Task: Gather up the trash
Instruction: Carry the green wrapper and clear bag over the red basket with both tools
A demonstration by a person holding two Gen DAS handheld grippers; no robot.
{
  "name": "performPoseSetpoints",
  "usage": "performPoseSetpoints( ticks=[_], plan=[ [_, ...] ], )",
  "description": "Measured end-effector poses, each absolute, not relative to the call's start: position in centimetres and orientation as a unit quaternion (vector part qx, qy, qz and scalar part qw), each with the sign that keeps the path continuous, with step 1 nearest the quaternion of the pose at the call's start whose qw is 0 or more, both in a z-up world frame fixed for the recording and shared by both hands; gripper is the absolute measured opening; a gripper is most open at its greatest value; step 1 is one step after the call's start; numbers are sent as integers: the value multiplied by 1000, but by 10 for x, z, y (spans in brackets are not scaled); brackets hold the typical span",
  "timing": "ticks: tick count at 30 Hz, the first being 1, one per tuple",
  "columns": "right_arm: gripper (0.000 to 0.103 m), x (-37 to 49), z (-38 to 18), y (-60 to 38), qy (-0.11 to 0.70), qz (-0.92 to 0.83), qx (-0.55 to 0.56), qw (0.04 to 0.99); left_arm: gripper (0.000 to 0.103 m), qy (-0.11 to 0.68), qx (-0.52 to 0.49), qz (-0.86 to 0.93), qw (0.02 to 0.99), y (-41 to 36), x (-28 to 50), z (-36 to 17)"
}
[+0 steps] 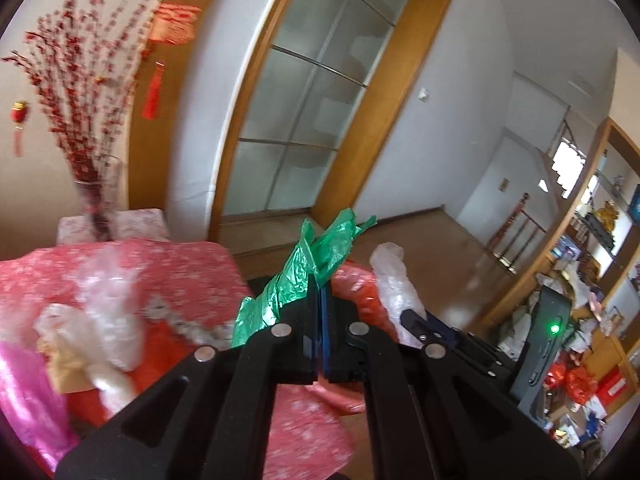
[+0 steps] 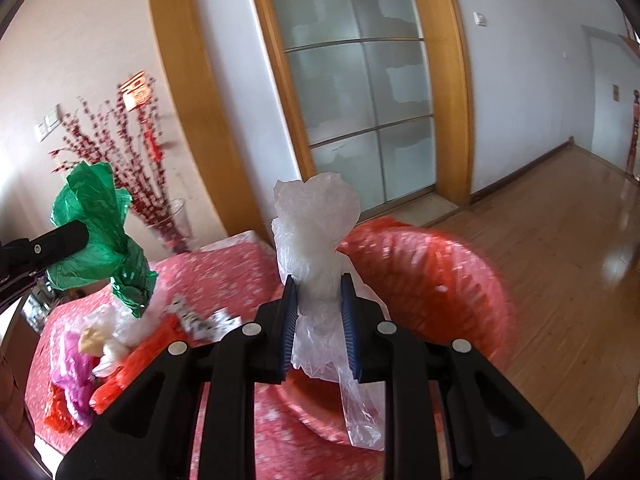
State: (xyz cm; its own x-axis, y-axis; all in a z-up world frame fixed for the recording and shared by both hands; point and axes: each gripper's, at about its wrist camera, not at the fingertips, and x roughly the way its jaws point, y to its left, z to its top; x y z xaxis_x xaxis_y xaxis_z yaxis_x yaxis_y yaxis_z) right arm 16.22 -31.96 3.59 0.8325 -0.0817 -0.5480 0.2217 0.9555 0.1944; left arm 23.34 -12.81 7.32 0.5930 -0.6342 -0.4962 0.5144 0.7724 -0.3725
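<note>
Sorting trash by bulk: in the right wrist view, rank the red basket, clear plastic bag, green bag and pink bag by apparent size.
1. red basket
2. clear plastic bag, though nearness inflates it
3. green bag, roughly similar
4. pink bag

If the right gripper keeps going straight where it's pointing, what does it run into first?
Probably the red basket: its rim sits just past the right gripper and the clear plastic bag it clamps. Depth is unclear; it may pass over the rim.

perhaps motion-blurred red basket (image 2: 436, 272)
</note>
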Motion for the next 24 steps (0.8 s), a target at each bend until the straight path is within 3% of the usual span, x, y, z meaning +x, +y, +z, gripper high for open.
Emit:
performPoseSetpoints(
  ticks=[14, 18, 24],
  plan=[
    [22, 169, 24, -379, 278, -115, 167, 939, 3, 358, -101, -381, 846, -215, 267, 38],
    [27, 175, 16, -391, 282, -116, 181, 935, 4, 378, -99, -375, 841, -228, 278, 22],
    [41, 173, 7, -396, 292, -118, 181, 932, 25, 402, -109, -343, 842, -222, 290, 0]
  ],
)
